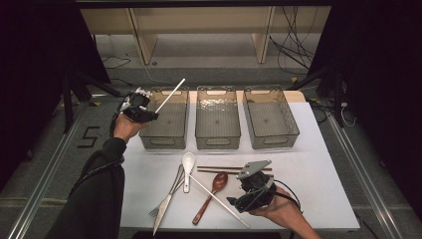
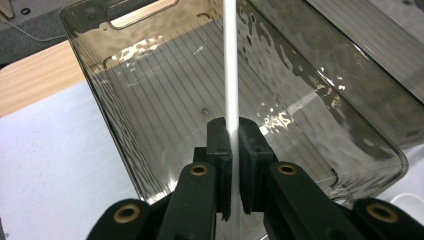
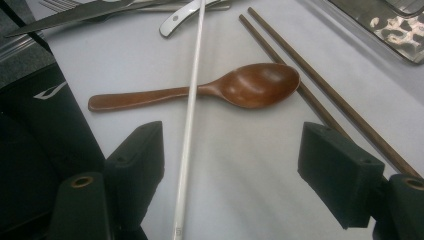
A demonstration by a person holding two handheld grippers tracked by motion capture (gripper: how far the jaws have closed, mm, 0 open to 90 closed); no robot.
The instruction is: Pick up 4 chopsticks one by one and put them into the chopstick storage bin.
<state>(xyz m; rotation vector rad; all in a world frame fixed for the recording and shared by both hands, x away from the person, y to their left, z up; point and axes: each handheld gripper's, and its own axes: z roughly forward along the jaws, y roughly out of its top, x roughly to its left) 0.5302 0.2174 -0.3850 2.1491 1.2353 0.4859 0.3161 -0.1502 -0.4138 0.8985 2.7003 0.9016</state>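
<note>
Left claw [image 2: 231, 150]: clamped on white chopstick [image 2: 230, 65], held over left bin [image 2: 95, 75] for sorting | Right claw [image 3: 230, 170]: apart, poised above second white chopstick [image 3: 192, 100] on surface [image 3: 240, 165].

The white worktop [image 1: 318, 164] carries three smoky clear plastic bins [image 1: 217, 118], a brown wooden spoon [image 1: 211, 193], dark chopsticks [image 1: 219, 169], a white ceramic spoon [image 1: 187, 167], a white chopstick [image 1: 219, 200], and a metal fork [image 1: 164, 201] and knife [image 1: 170, 191].
</note>
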